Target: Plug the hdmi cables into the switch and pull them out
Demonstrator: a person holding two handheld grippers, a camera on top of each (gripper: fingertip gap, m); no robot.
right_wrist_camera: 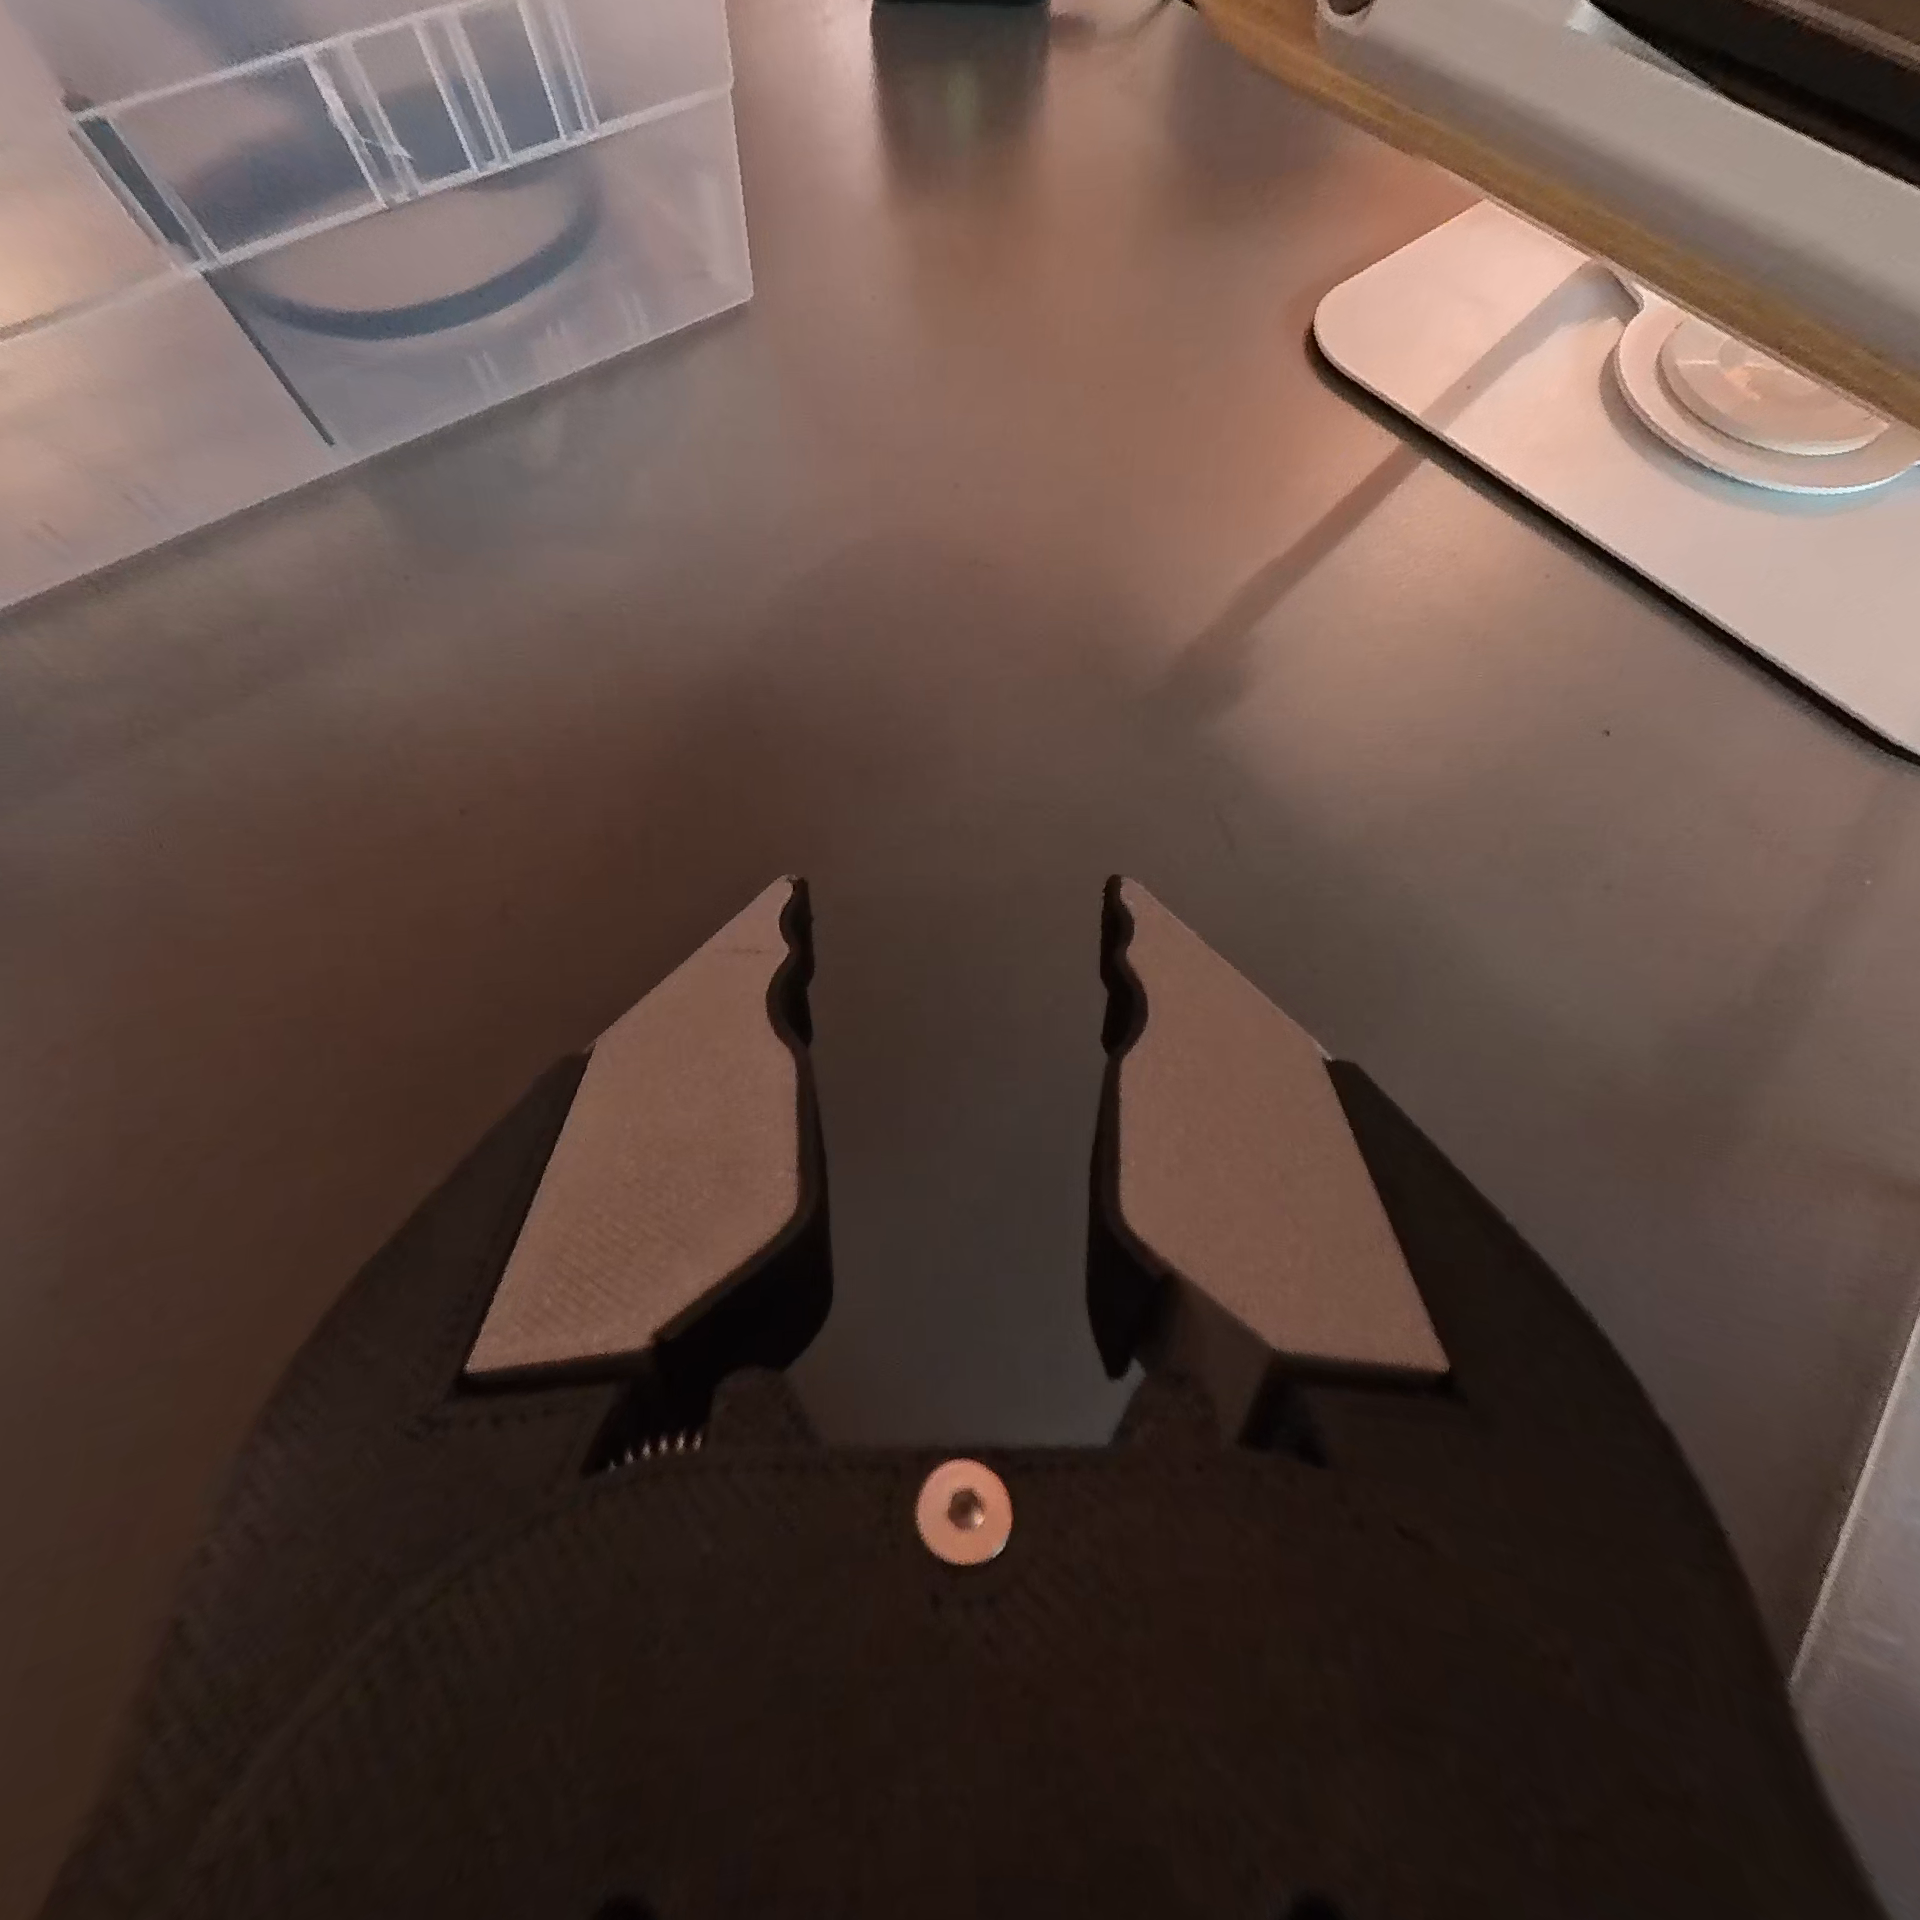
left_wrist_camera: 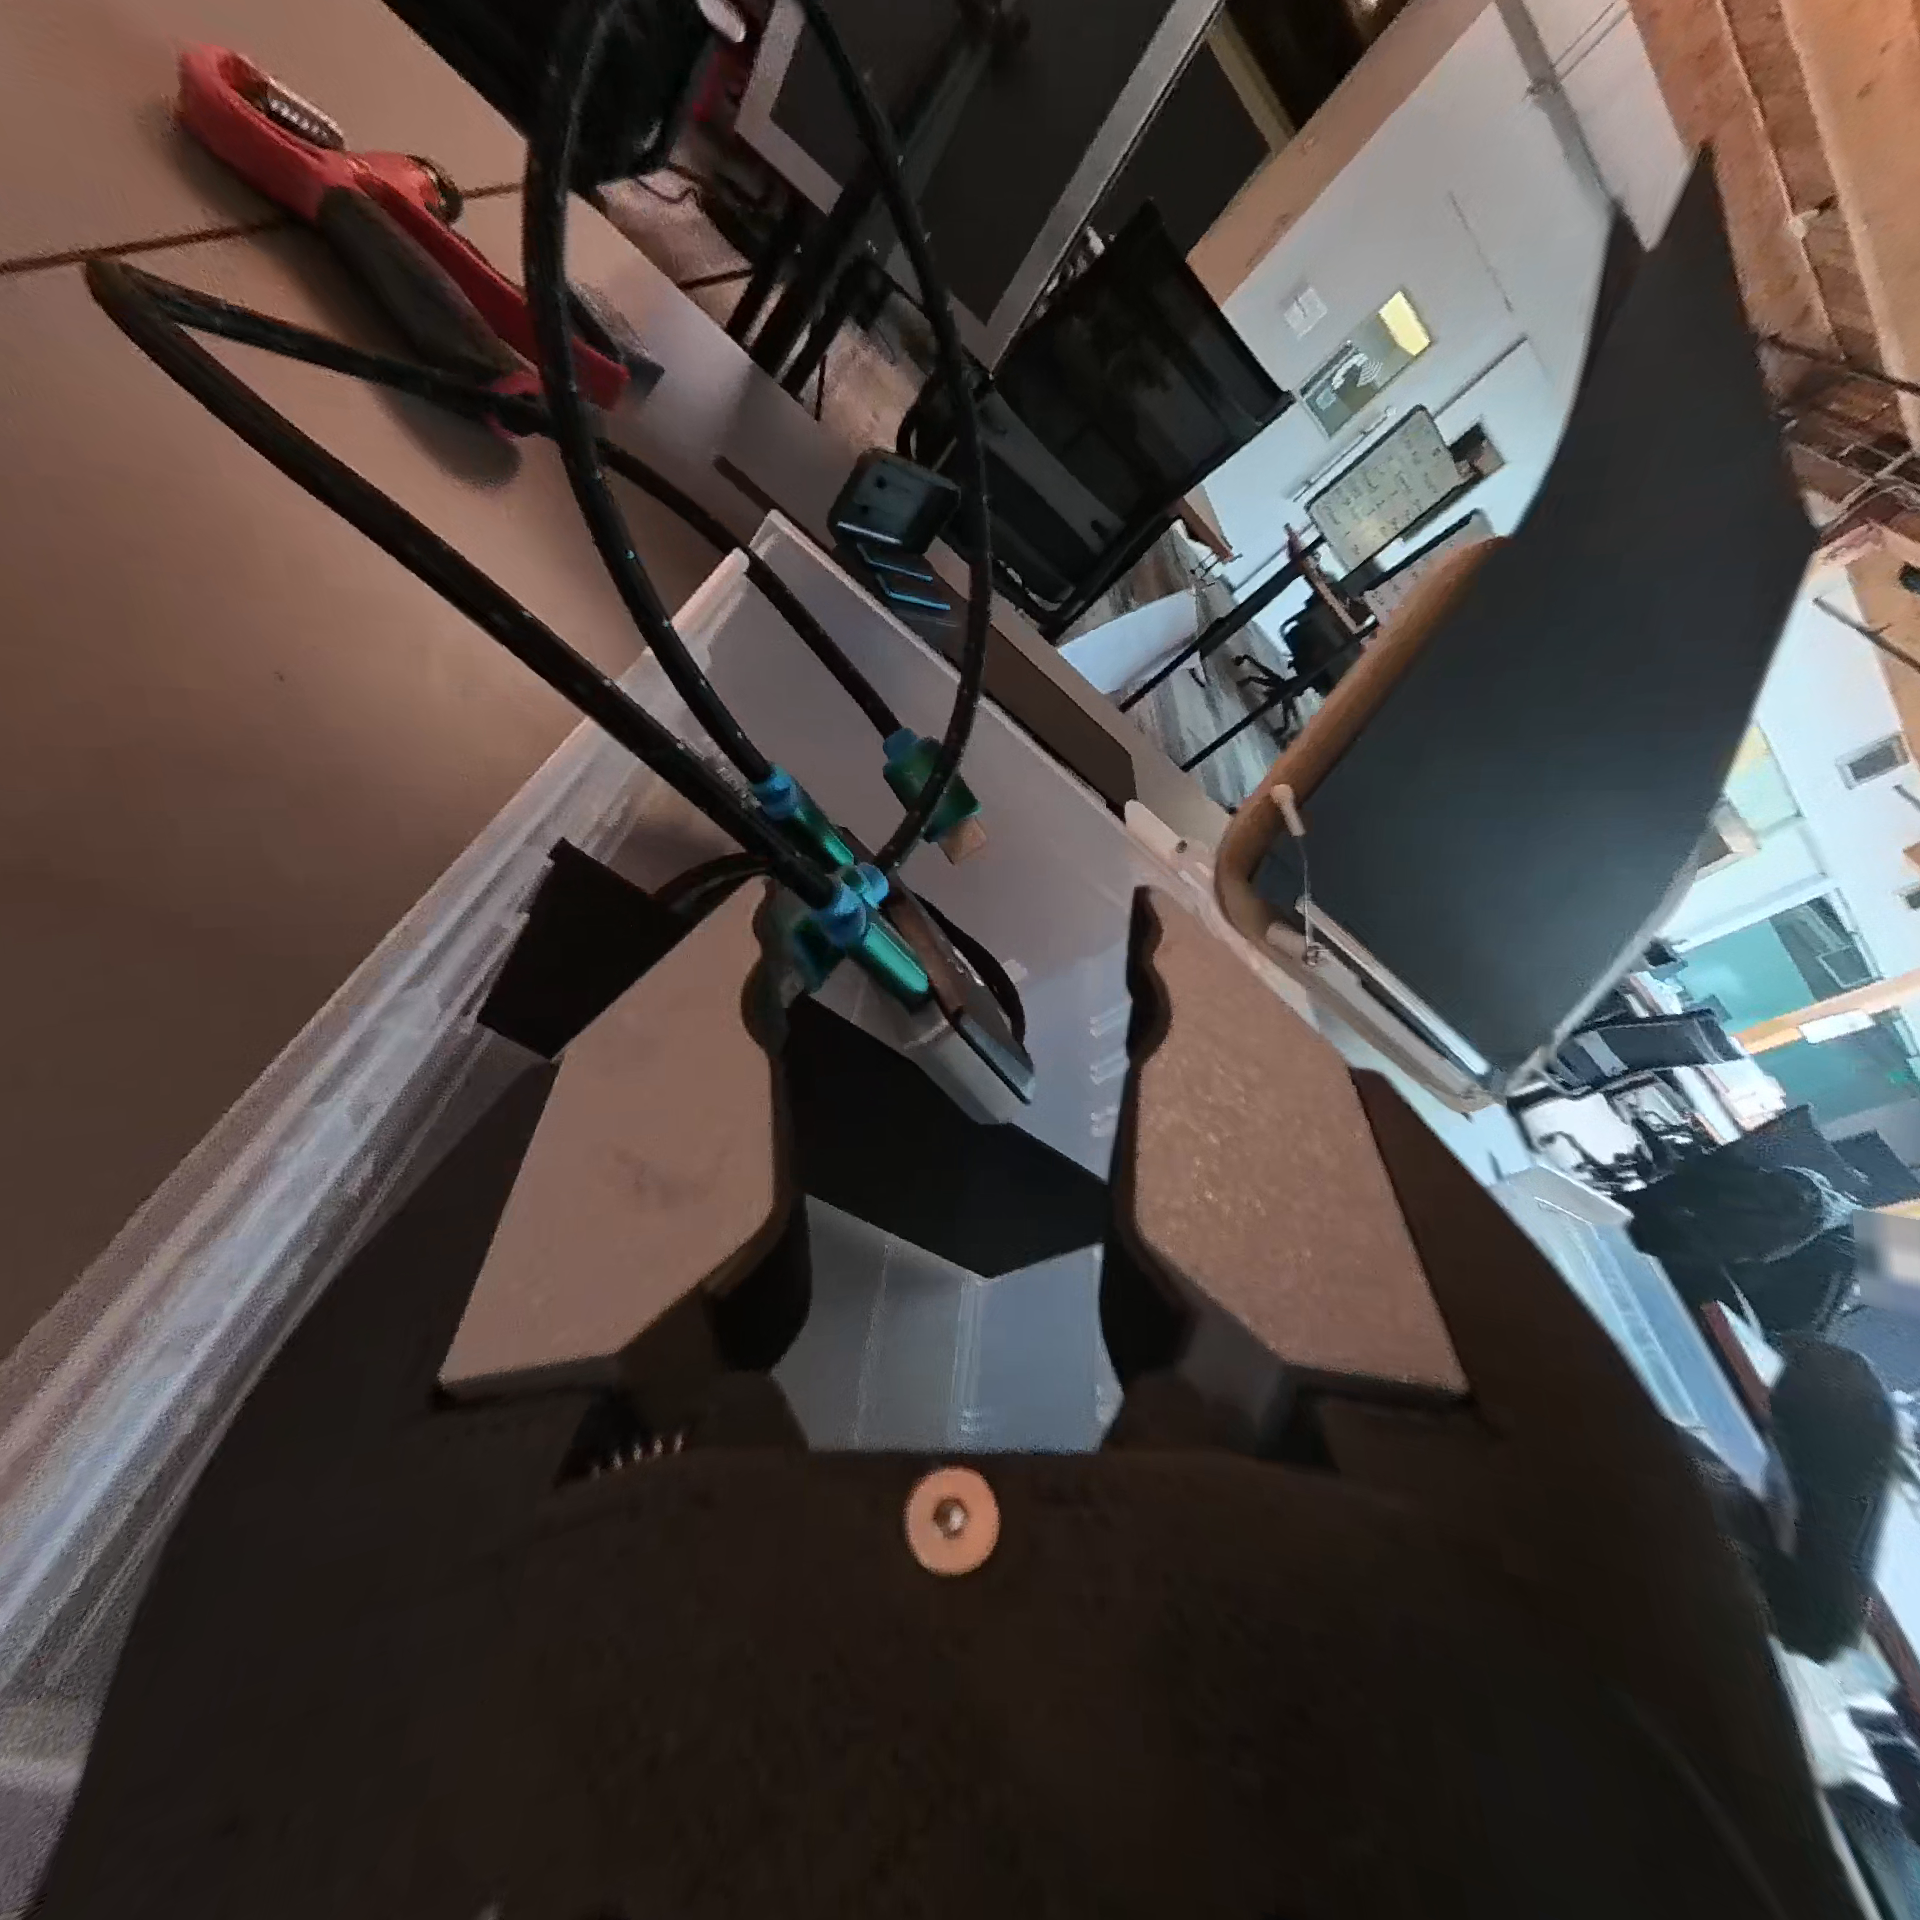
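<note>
In the left wrist view, the grey and black HDMI switch (left_wrist_camera: 966,1060) lies on a clear plastic box (left_wrist_camera: 312,1091). Black HDMI cables (left_wrist_camera: 582,686) with blue and green plugs (left_wrist_camera: 883,945) are plugged into it. One green plug (left_wrist_camera: 930,795) with a bare metal tip hangs loose just beyond the switch. My left gripper (left_wrist_camera: 956,925) is open around the switch. Its left finger (left_wrist_camera: 774,997) is at the switch's corner by the plugs, and its right finger (left_wrist_camera: 1138,997) stands clear of it. My right gripper (right_wrist_camera: 956,904) is open and empty above the bare table (right_wrist_camera: 935,623).
Red pliers (left_wrist_camera: 364,208) and a small black adapter (left_wrist_camera: 894,499) lie on the table beyond the box. A monitor (left_wrist_camera: 1558,675) stands to the right, and its white base (right_wrist_camera: 1610,468) shows in the right wrist view. The clear box (right_wrist_camera: 416,260) is at the far left there. There is about 35 cm between the tips of the two grippers.
</note>
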